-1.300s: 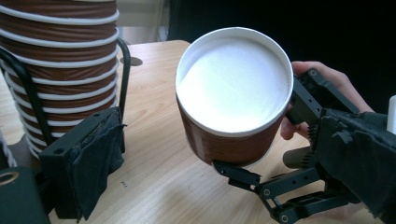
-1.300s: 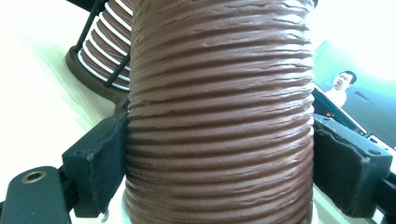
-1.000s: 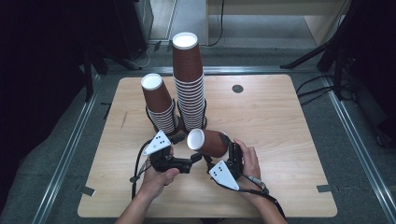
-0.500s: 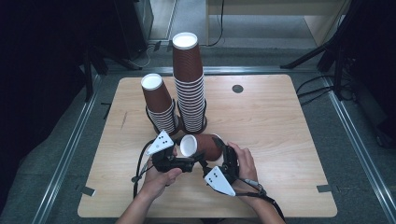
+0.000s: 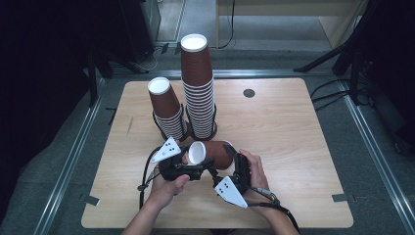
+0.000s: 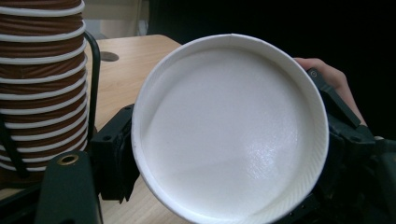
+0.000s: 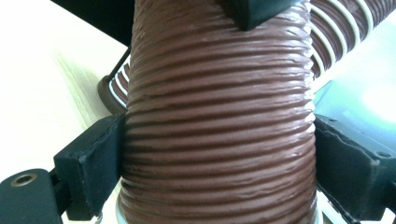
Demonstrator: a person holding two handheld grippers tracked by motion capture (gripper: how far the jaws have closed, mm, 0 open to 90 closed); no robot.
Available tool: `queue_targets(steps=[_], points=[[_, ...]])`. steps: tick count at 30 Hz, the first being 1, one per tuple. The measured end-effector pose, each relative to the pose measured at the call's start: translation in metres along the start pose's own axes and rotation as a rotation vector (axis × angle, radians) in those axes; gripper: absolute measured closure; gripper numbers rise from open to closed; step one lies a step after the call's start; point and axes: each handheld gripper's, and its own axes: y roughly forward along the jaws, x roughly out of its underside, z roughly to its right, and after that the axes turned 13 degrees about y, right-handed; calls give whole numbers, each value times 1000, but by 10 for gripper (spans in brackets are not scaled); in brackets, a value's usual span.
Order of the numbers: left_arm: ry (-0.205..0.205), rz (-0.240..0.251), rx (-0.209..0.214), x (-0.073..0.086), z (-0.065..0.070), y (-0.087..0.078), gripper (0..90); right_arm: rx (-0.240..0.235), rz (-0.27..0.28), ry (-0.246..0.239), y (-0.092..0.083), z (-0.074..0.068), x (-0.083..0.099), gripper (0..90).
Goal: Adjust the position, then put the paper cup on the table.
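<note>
Brown ribbed paper is what I see most of: a cup lies on its side just in front of the tall stack, held off the table between my two grippers. Its white mouth faces the left gripper. My right gripper is clamped across the cup's ribbed wall, a black jaw pressing each side in the right gripper view. My left gripper's jaws have just been closing and now stand drawn together at the cup's rim; I cannot tell whether they pinch the rim. A short stack, leaning, stands just left of the tall stack, each in a black wire holder.
</note>
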Motion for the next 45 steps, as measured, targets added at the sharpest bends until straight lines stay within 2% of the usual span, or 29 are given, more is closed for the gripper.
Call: queue_targets(steps=[6,9,12,17,21,24,31,32,33,34,35,36,37,38,43,44,45], points=[[6,8,6,-1,0,-2,221,14,12,-11,-2,2,0,66],[1,16,5,-2,-2,-4,221,35,-12,34,-1,4,-1,26],[4,16,-3,-2,-3,-4,222,26,-47,82,-2,7,-4,0],[-1,17,-19,-1,-6,-6,222,18,-67,83,-6,11,-3,0],[-9,29,-34,-1,-9,-8,222,36,-97,89,-11,13,0,0],[-12,29,-42,-1,-11,-9,222,61,-116,123,-18,17,4,0],[-12,31,-55,-1,-12,-10,222,94,-153,272,-33,24,9,0],[-12,31,-55,-1,-12,-10,222,94,-153,272,-33,24,9,0],[-12,32,-58,-1,-13,-10,222,100,-154,301,-34,26,8,0],[-16,34,-59,-1,-13,-10,222,105,-152,354,-36,28,6,0],[-14,32,-59,0,-14,-11,222,114,-149,429,-37,31,4,0],[-15,30,-62,0,-14,-10,222,118,-150,460,-38,32,4,0],[-15,30,-62,0,-14,-10,222,118,-150,460,-38,32,4,0],[-18,32,-63,1,-15,-10,222,129,-149,543,-39,35,3,0],[-17,30,-69,2,-15,-10,222,149,-162,698,-41,39,4,0],[-17,31,-71,2,-16,-10,222,158,-170,721,-41,39,5,0],[-17,31,-71,2,-16,-10,222,158,-170,721,-41,39,5,0]])
